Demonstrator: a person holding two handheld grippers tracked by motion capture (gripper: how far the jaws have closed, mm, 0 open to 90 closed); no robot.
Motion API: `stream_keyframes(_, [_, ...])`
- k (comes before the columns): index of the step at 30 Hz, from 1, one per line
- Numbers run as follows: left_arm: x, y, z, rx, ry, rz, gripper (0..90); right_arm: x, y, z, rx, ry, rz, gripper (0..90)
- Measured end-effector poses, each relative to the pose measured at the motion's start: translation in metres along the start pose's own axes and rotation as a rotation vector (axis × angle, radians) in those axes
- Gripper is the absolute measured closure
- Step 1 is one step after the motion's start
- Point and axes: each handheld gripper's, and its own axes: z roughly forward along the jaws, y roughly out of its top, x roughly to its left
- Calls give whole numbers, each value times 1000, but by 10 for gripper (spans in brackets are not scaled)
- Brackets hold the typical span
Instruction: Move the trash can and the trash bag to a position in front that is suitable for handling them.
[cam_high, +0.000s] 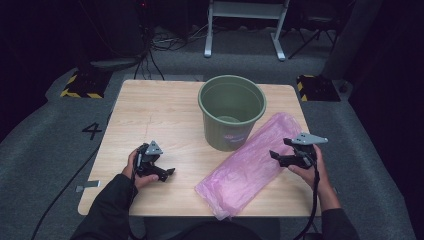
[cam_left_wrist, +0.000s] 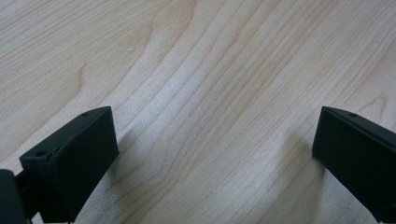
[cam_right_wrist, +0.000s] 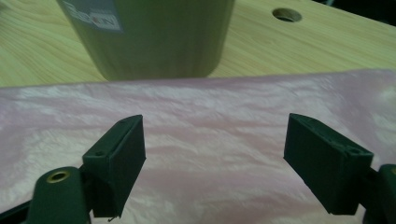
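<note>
Right gripper (cam_high: 281, 149) hovers at the pink bag's (cam_high: 250, 162) three-o'clock edge, jaws spread wide, seemingly not touching the plastic. The bag lies flat at five o'clock of the green bucket (cam_high: 231, 111). Left gripper (cam_high: 168, 172) sits wide open over bare table (cam_high: 150, 107).

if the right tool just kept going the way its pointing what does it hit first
Most likely the pink plastic bag: the right tool is open just above it, jaws aimed across its surface. Past the bag stands the green bucket, though depth is hard to judge.
</note>
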Motion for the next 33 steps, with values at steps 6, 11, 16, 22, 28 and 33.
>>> stream_keyframes(6, [0, 0, 0, 0, 0, 1, 1, 6, 18, 11, -36, 23, 15, 182])
stream_keyframes(11, [0, 0, 0, 0, 0, 0, 1, 13, 31, 25, -40, 38, -21, 178])
stream_keyframes(16, [0, 0, 0, 0, 1, 0, 1, 18, 41, 34, -43, 62, -32, 185])
stream_keyframes(22, [0, 0, 0, 0, 0, 0, 1, 26, 56, 46, -72, 101, -65, 185])
stream_keyframes(28, [0, 0, 0, 0, 0, 1, 1, 31, 64, 57, -51, 105, -97, 179])
stream_keyframes(33, [0, 0, 0, 0, -1, -1, 1, 32, 65, 65, -32, 83, -126, 153])
